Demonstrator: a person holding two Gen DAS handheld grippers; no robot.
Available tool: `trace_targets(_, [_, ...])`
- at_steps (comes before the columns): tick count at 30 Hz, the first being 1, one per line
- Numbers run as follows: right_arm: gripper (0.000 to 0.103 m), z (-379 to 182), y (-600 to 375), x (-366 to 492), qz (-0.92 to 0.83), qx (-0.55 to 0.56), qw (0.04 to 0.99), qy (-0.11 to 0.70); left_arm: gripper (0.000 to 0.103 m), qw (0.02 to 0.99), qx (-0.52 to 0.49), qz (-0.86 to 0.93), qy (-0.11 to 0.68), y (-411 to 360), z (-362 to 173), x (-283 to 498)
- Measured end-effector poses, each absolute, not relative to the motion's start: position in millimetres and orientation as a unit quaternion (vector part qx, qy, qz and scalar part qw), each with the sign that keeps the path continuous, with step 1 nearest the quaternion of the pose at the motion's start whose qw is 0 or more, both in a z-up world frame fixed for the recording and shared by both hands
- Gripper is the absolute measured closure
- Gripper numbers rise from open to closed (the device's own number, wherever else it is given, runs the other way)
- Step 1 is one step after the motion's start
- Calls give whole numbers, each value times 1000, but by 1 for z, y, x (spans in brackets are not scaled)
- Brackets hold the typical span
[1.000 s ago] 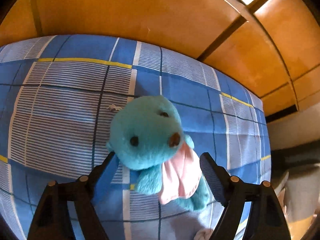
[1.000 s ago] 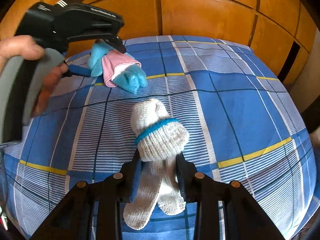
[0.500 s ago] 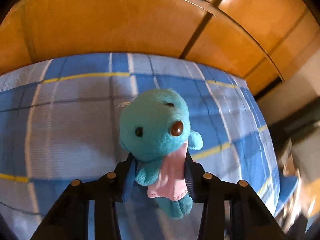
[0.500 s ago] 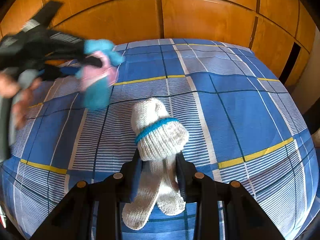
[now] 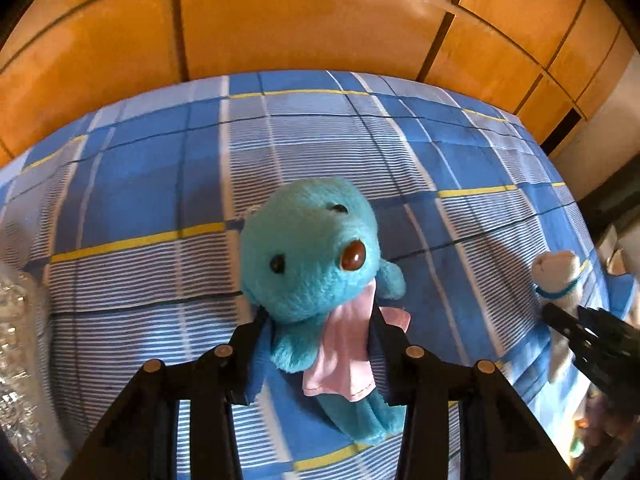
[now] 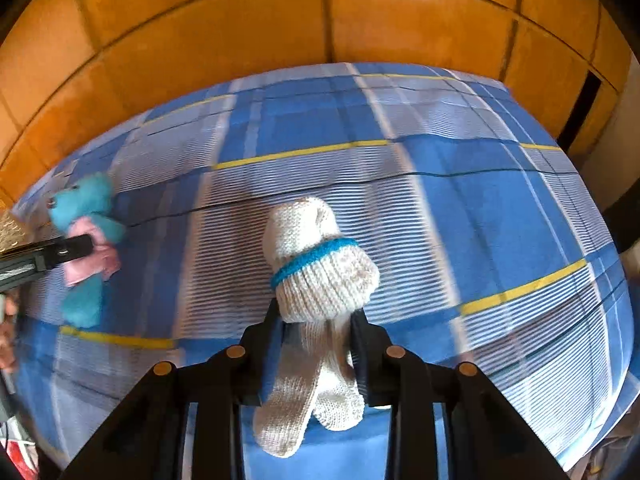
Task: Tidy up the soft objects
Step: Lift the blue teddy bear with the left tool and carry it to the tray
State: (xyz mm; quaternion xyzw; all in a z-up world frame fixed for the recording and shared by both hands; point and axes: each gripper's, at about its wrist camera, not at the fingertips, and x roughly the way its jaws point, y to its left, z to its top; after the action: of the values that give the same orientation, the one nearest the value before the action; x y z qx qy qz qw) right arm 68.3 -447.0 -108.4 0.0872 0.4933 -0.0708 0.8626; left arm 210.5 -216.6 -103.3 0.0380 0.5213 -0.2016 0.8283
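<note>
A teal plush toy (image 5: 308,248) in a pink dress hangs above the checked bedsheet (image 5: 140,184), and my left gripper (image 5: 318,312) is shut on its body below the head. The right wrist view shows the same toy (image 6: 86,204) at the far left, with the left gripper (image 6: 76,248) gripping it. My right gripper (image 6: 316,314) is shut on a rolled pair of cream knitted socks (image 6: 320,264) with a blue band, and its jaws are closing tighter. The sock toes hang below the pads. In the left wrist view, the socks (image 5: 558,276) and right gripper (image 5: 560,316) sit at the right edge.
Orange wooden wardrobe doors (image 5: 300,20) stand behind the bed. Clear crinkled plastic (image 5: 16,340) lies at the bed's left edge. A hand (image 6: 6,344) shows at the left border. The bed's right side drops toward a dark gap (image 6: 580,108).
My left gripper shut on the plush toy, lifted it off the sheet and carried it leftward in the right wrist view. My right gripper kept hold of the socks and shifted only slightly.
</note>
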Motion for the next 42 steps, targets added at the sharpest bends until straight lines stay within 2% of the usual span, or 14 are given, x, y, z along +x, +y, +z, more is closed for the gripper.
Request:
trace_targets(4, [72, -118, -404, 60, -43, 78, 854, 513, 60, 830, 44, -203, 517, -217, -108, 216])
trace_targets(6, [72, -118, -391, 56, -55, 69, 858, 507, 65, 833, 51, -211, 509, -221, -102, 219])
trace_targets(11, [72, -123, -393, 54, -67, 103, 860, 495, 66, 855, 18, -205, 475, -204, -65, 235])
trace_targets(17, [72, -124, -382, 57, -81, 75, 861, 496, 66, 879, -3, -176, 444, -165, -22, 258])
trace_targets(25, [72, -127, -380, 58, -98, 75, 862, 491, 65, 909, -56, -114, 397, -65, 55, 286])
trace_targets(30, [72, -126, -375, 55, -107, 65, 862, 491, 65, 925, -77, -68, 367, 14, 85, 280])
trace_targets(42, [72, -127, -369, 58, -126, 44, 861, 491, 65, 941, -104, 41, 318, 166, 84, 195])
